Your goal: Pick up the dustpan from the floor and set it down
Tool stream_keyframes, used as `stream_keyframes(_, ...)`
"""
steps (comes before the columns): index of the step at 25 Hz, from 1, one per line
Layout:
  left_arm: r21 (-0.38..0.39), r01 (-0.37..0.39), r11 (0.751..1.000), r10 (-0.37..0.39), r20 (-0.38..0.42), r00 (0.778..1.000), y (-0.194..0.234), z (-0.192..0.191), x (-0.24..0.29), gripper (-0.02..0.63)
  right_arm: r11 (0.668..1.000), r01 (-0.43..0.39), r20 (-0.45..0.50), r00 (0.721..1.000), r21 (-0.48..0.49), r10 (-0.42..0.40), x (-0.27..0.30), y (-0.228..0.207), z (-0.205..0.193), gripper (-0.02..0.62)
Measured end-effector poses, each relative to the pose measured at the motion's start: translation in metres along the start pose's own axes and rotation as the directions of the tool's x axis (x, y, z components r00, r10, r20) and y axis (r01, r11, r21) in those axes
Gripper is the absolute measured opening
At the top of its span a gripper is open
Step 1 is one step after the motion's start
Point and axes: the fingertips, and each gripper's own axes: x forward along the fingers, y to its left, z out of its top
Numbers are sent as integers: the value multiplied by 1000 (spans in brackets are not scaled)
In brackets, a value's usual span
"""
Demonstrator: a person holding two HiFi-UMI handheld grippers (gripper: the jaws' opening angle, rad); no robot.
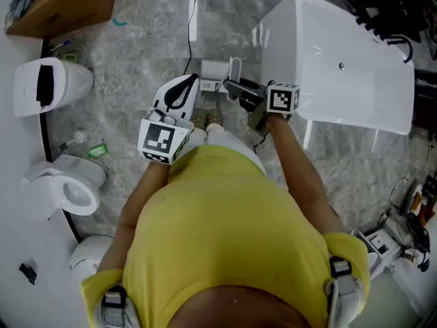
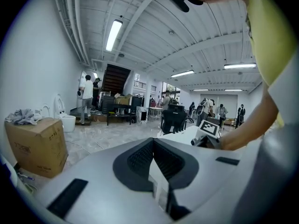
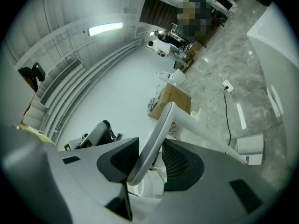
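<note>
On the marble floor just ahead of our feet, the dustpan [image 1: 213, 70] sits with its white pan close beside the near corner of the big white tub [image 1: 341, 67]. Its looped handle [image 1: 235, 65] arches up and to our right, straight into the right gripper [image 1: 239, 89]. That link is what the coming move turns on. In the right gripper view the handle's pale bar runs lengthwise between the dark pads, and the jaws are clamped on it. From there the bar bends away and down toward the pan, which lies below and beyond the jaws. The pan therefore hangs off the far end of the grip, and we judge it will want to swing as we carry it. We cannot tell whether it is already clear of the floor. The left gripper [image 1: 186, 87] hovers just to the left of the pan, apart from it. Its jaws are pressed together on nothing and point out across the room, so the right hand is the one placed to set the dustpan down.
</note>
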Motion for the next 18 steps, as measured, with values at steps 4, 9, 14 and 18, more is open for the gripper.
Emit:
stream_keyframes(4, 1, -5, 1000, 5, -2, 1000, 0, 0, 0, 2, 999, 28, -41, 999, -25, -29, 7, -18, -4, 161)
stream_keyframes(9, -9, -9, 1000, 9, -13, 1000, 2, -2, 0, 2, 996, 68, -72, 995, -55, -72, 13, -36, -14, 160)
stream_keyframes(14, -14, -10, 1000, 9, -18, 1000, 3, -4, 0, 2, 989, 123, -133, 982, -87, -134, 14, -57, -32, 158)
stream_keyframes(18, -16, -7, 1000, 7, -15, 1000, 3, -4, 0, 2, 976, 187, -120, 972, -111, -200, 13, -68, -35, 168)
